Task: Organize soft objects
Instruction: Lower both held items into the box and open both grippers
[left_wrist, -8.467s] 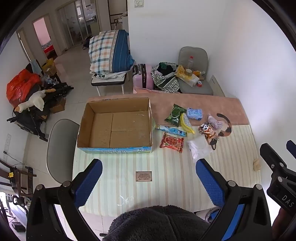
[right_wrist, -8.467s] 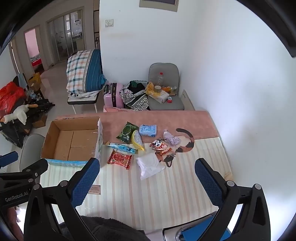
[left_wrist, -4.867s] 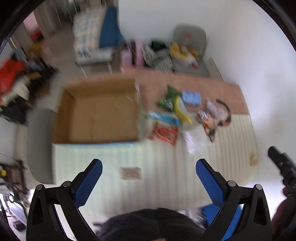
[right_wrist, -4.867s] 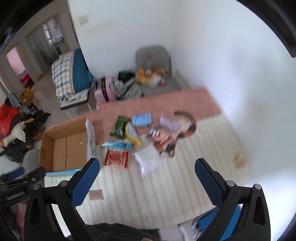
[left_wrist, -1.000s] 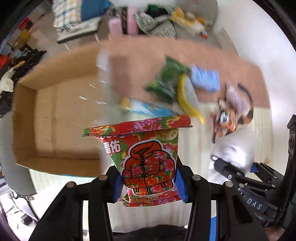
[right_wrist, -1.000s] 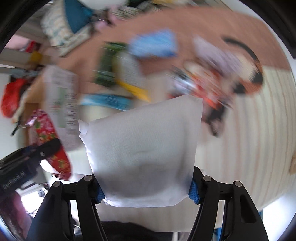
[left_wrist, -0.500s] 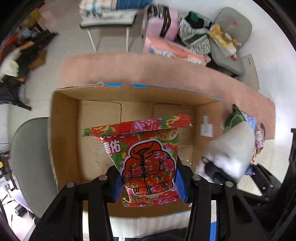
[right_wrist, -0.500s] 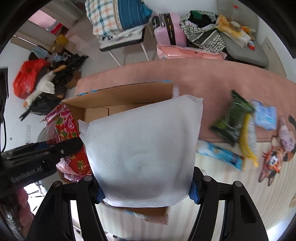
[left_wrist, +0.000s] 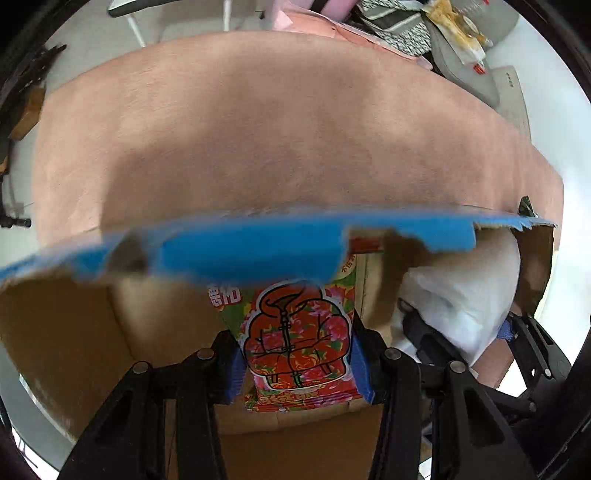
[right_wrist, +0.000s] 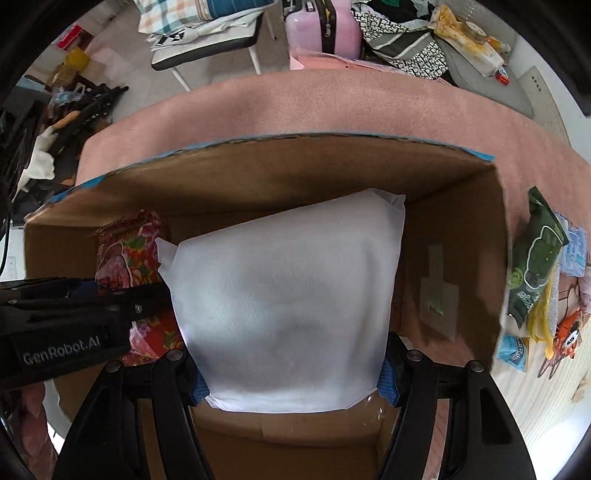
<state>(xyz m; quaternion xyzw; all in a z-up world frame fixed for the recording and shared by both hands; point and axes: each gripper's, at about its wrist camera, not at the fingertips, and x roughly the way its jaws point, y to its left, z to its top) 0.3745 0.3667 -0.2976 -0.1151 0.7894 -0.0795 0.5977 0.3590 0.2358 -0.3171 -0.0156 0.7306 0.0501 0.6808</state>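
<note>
Inside the brown cardboard box (right_wrist: 454, 206) on the pink plush blanket (right_wrist: 332, 107), the left gripper (left_wrist: 300, 360) clamps a red floral snack packet (left_wrist: 295, 343). At its 3 o'clock, the right gripper (right_wrist: 291, 373) clamps a white soft pouch (right_wrist: 284, 295).

surface: pink blanket (right_wrist: 332, 107) | on it: cardboard box (right_wrist: 461, 221), green packet (right_wrist: 535, 266)

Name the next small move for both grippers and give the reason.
Probably open both and let go. The left gripper is shut on the red floral packet and the right gripper is shut on the white pouch; both already sit inside the cardboard box, side by side, so release seems the natural step.
</note>
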